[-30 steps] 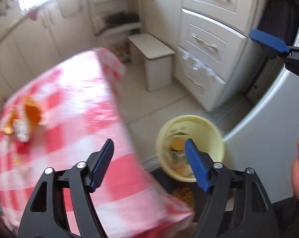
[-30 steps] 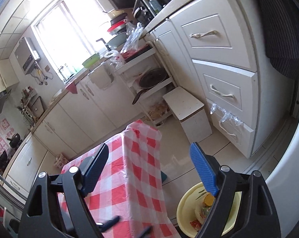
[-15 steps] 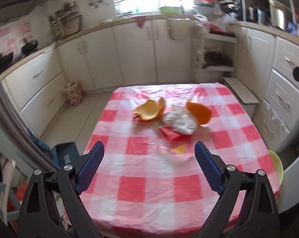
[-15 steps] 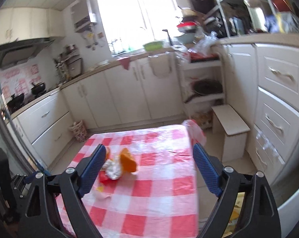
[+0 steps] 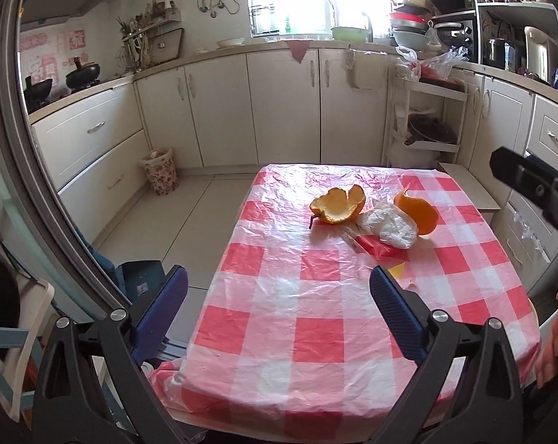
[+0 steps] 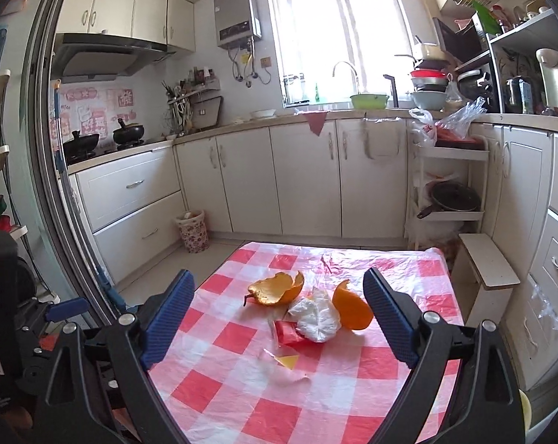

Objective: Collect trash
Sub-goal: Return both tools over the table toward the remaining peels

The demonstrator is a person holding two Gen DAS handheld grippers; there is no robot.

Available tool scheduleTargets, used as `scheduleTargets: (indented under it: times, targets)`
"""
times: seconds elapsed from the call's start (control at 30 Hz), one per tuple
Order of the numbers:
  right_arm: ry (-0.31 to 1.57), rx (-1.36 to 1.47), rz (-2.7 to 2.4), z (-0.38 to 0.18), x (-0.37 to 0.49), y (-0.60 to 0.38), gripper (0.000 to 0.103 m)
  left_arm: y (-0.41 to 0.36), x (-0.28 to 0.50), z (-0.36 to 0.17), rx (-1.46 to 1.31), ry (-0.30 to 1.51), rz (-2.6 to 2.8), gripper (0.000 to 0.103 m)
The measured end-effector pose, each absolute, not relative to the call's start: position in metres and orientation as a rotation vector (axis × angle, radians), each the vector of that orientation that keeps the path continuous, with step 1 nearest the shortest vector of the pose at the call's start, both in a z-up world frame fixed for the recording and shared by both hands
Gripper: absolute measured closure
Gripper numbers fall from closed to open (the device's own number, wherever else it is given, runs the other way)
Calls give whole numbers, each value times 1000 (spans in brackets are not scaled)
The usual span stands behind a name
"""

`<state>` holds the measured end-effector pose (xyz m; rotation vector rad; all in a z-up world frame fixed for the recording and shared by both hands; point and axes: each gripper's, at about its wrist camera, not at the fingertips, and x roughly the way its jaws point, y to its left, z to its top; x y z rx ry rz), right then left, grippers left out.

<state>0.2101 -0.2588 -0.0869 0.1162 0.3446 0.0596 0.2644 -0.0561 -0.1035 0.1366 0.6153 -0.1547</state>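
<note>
Both tongs, left gripper point(image 5: 277, 316) and right gripper point(image 6: 279, 318), gape empty, the left's jaws having just widened; ahead: orange peel point(image 6: 277, 290), crumpled tissue point(image 6: 316, 320) (next pickup, likely).

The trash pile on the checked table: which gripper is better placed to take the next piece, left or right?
Probably the right gripper. Its open jaws already frame the crumpled tissue and orange peel. The left gripper, also open and empty, points at bare tablecloth, with the pile farther ahead.
</note>
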Motion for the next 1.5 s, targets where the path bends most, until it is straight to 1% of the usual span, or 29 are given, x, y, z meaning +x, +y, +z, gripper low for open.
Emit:
scheduleTargets:
  times: [0.2, 0.7, 1.0, 1.1, 1.2, 1.4, 1.5]
  targets:
    - [369, 146, 59, -90, 211, -266, 14, -49, 269, -104, 90, 634, -151, 8]
    - [401, 198, 31, -88, 208, -292, 14, -75, 266, -111, 179, 630, -143, 8]
    - [485, 268, -13, -104, 219, -312, 14, -76, 270, -114, 183, 653, -144, 8]
    - [568, 230, -35, -126, 234, -315, 14, -77, 284, -122, 173, 720, -171, 8]
    - [697, 314, 5, -153, 257, -323, 14, -76, 307, -132, 146, 799, -188, 8]
    - [802, 423, 47, -186, 295, -330, 15, -89, 373, -149, 112, 894, -176, 8]
    - [867, 540, 66, -208, 318, -338, 22, -95, 412, -164, 56, 941, -163, 8]
